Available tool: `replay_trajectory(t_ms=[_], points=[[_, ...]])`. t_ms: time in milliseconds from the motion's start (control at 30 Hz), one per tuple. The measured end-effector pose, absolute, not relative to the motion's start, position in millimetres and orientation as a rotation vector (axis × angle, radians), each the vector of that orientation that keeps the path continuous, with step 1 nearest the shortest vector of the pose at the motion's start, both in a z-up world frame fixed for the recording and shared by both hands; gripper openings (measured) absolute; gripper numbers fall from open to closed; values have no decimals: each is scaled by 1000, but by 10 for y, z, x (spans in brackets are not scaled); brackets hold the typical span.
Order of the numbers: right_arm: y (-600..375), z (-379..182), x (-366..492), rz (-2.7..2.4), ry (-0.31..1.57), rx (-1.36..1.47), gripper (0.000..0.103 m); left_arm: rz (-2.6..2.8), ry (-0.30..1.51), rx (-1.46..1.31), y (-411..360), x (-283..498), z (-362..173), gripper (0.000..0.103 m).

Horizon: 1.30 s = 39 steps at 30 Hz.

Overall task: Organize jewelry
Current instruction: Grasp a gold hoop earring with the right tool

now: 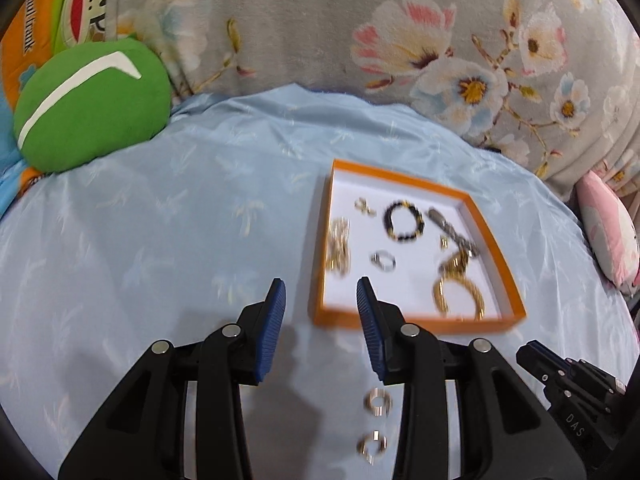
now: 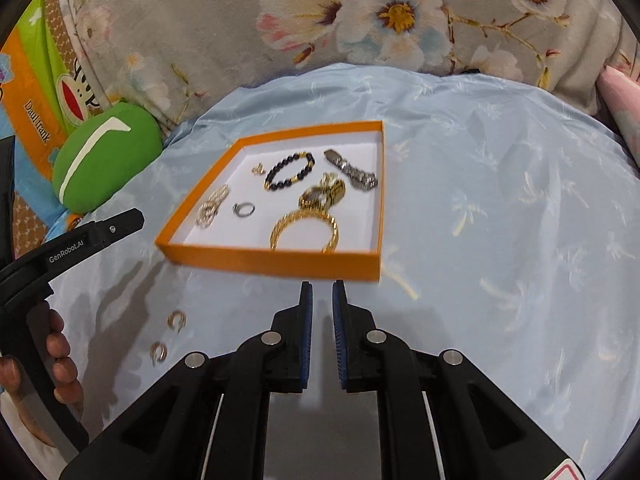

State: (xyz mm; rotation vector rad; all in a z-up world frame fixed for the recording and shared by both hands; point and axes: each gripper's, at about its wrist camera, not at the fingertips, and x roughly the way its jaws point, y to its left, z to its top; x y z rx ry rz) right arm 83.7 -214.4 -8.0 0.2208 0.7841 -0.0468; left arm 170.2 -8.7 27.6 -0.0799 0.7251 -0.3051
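Observation:
An orange tray with a white floor lies on the light blue sheet. In it are a black bead bracelet, a gold bangle, a silver ring, a gold chain, a silver watch band and small gold pieces. Two gold hoop earrings lie on the sheet in front of the tray. My left gripper is open and empty, above the tray's near left corner. My right gripper is nearly closed and empty, just short of the tray's front wall.
A green round cushion sits at the back left. A grey floral blanket runs along the back. A pink pillow lies at the right. The left gripper's body and the hand holding it show at the left in the right wrist view.

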Motion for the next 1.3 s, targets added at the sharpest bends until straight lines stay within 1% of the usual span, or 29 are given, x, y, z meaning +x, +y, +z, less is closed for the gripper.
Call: replay_trajectory(t_ms=[133,300,500,633,700,767,800,833,900,1133,1200,1300], points=[[-1996,-180,639,-17,820,222,11,-320,764,-81,-44,1425,150,36],[-1865,-183,552,7,819,223,11,-306,817,-59,-11,1210,-11,37],[-1623,-181,718,84,833,216,11,-265,831,-13,46,1077,-83,37],[-1437,-182,935,124,842,196,11,-262,842,-40,143,1051,-97,38],[-1346,-188,1051,135,847,177,11,-252,842,-44,187,1037,-99,41],[-1274,-203,1142,143,856,162,11,-240,834,-50,243,1023,-86,49],[-1236,-212,1181,148,861,157,13,-234,830,-53,267,1017,-79,51],[-1211,-219,1204,155,865,152,17,-225,828,-57,303,1012,-76,52],[-1150,-229,1245,162,870,138,20,-207,828,-63,357,1019,-76,52],[-1029,-269,1352,141,896,92,22,-192,838,-104,497,1051,-82,52],[-1036,-268,1352,125,896,86,17,-198,840,-102,483,1052,-82,52],[-1053,-256,1329,107,887,81,15,-214,838,-82,431,1038,-81,52]])
